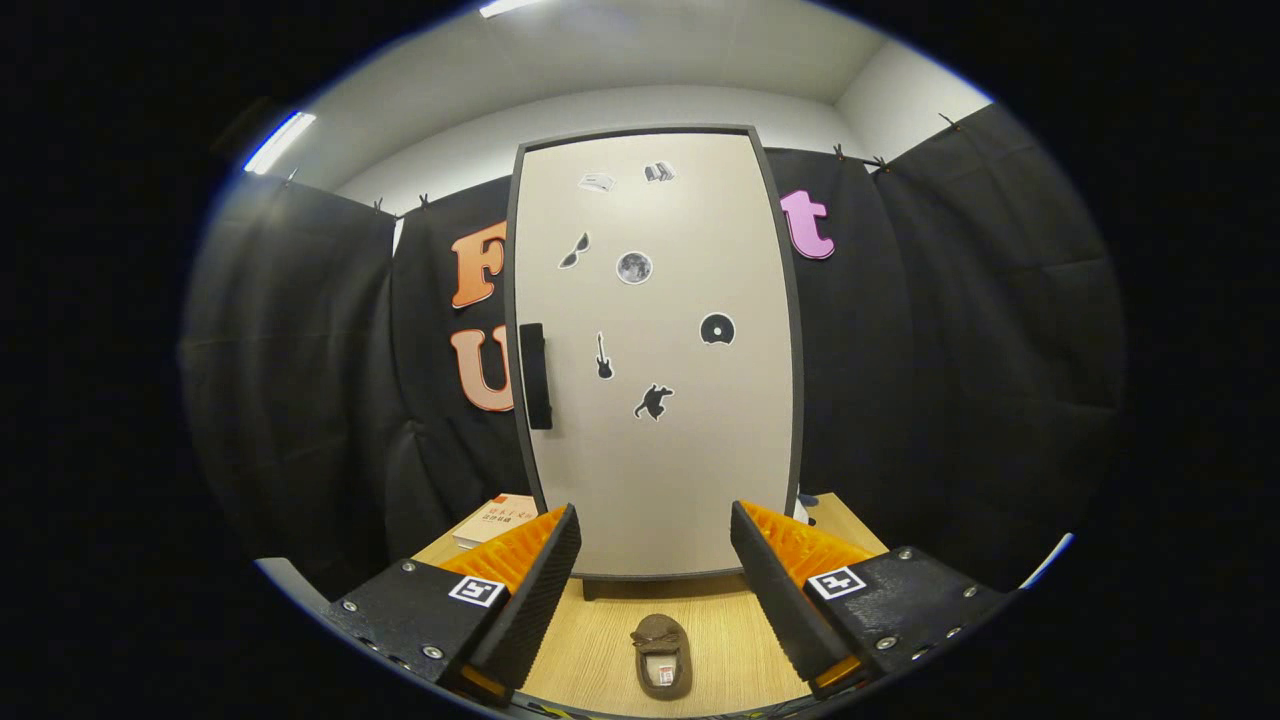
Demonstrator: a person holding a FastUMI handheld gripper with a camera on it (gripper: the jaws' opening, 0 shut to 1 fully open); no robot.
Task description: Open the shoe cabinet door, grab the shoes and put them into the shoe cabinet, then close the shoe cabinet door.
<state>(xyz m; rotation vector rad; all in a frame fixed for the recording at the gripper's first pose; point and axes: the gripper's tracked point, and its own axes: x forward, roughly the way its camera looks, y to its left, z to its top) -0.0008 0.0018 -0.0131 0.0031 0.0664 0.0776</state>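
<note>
Pale beige, with a dark frame — that is the shoe cabinet door standing shut straight ahead of you, well beyond the fingers, dotted with small dark stickers. You are at the first step, by my reading: the door has not been opened and nothing has been stowed. The black handle runs upright along the door's left edge, about halfway up, so the next move calls for you to carry the gripper forward and up to the left, turn or line up the fingers so they bracket that bar, close on it and swing the door outward — the hinge is probably on the right side, though you cannot see it. The jaws stand wide apart and hold nothing. A brown shoe lies on the wooden table between the fingers and below them, toe toward the cabinet, apart from both pads; keep clear of it on the approach so the door's sweep is not blocked. A book rests on the table just beyond the left finger, beside the cabinet's foot. Pose: gripper level, pointed squarely at the lower middle of the door, held low over the table.
</note>
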